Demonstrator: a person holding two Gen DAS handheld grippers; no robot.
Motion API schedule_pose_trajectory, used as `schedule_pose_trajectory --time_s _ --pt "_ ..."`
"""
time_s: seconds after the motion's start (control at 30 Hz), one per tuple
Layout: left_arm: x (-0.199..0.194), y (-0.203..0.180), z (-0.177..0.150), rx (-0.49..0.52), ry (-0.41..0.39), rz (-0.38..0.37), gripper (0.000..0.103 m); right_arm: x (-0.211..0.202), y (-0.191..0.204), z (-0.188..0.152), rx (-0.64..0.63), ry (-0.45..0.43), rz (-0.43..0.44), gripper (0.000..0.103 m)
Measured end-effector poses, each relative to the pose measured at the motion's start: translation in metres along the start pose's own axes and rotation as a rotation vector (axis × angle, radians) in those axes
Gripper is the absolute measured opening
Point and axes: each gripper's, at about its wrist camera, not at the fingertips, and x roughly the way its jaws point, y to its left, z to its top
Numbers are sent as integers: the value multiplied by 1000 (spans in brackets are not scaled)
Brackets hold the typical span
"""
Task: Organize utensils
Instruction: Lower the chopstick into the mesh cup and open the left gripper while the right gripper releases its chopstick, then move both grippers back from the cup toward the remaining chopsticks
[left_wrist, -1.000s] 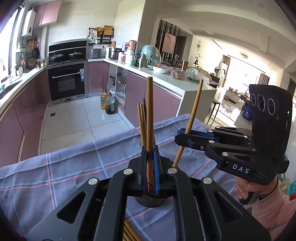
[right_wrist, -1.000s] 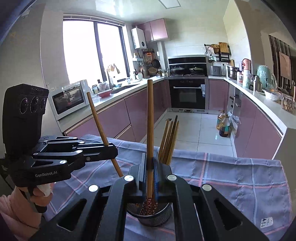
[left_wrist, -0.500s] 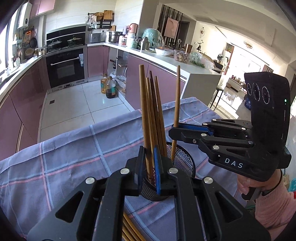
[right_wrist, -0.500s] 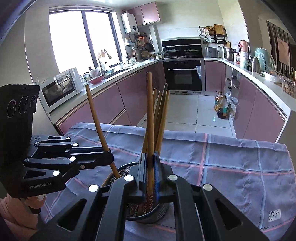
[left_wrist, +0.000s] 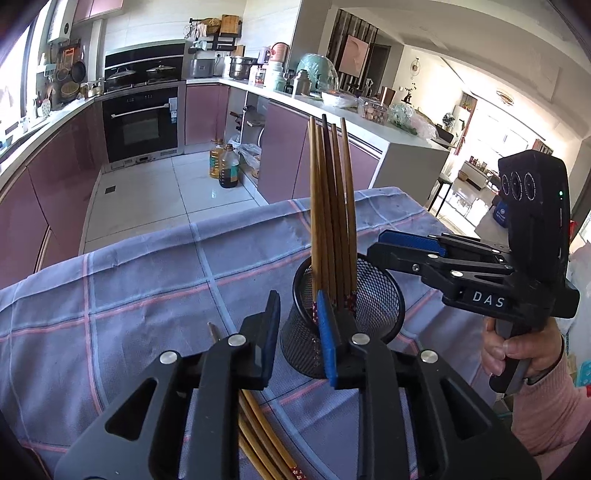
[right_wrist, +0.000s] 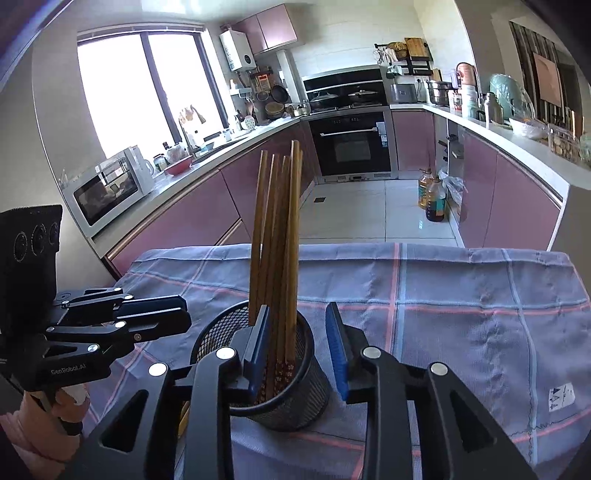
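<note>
Left tongs (left_wrist: 297, 334), black with blue pads, are seen parted at the near rim of a black wire-mesh cylindrical holder (left_wrist: 373, 295); nothing is gripped between the pads, and their jaws have just been opening. One blue pad stands just in front of the holder's rim, the other to its left over the cloth. Right tongs (right_wrist: 301, 349), of the same black and blue make, are likewise parted and empty, their jaws also having just been opening. In the right wrist view one pad is seen against the holder's rim, close by the sticks, and the other is off to the right above the cloth; whether the pad touches a stick cannot be told.

A bundle of long brown wooden chopsticks (left_wrist: 330, 206) is stood upright in the holder, the tips fanned slightly apart and the patterned ends down inside the mesh. More brown chopsticks of the same kind (left_wrist: 258, 435) are laid flat on the cloth beneath the left tongs, partly hidden by them.

The holder is set on a tabletop covered by a blue-grey cloth with pink and pale check lines (left_wrist: 147, 280). Each tool is held by a hand; the hand on the right tool (left_wrist: 517, 350) is seen with a pink sleeve. A kitchen with mauve cabinets is seen behind.
</note>
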Motion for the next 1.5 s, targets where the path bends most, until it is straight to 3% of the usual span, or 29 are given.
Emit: schedule_pose_trajectory --time_s 0.17,0.53,0.67,0.83,0.97,1.27,1.5 --pt "10 5 -10 -22 26 -20 22 14 -2 -11 46 41 58 27" --pt "13 6 -13 -46 22 -24 22 23 7 -11 51 26 64 25" --pt "0 8 -17 -52 -16 -13 24 13 5 -14 49 5 46 33" --pt "-26 16 -37 -31 -68 59 32 -21 13 -24 -1 -64 -1 37" --pt "-27 28 -66 -39 -13 98 33 -40 33 -41 -58 -84 28 37" --pt "-9 43 -123 -102 107 84 32 9 88 -83 -124 108 175 37" --pt "-1 46 -132 -107 133 106 32 48 104 -100 -117 208 182 37"
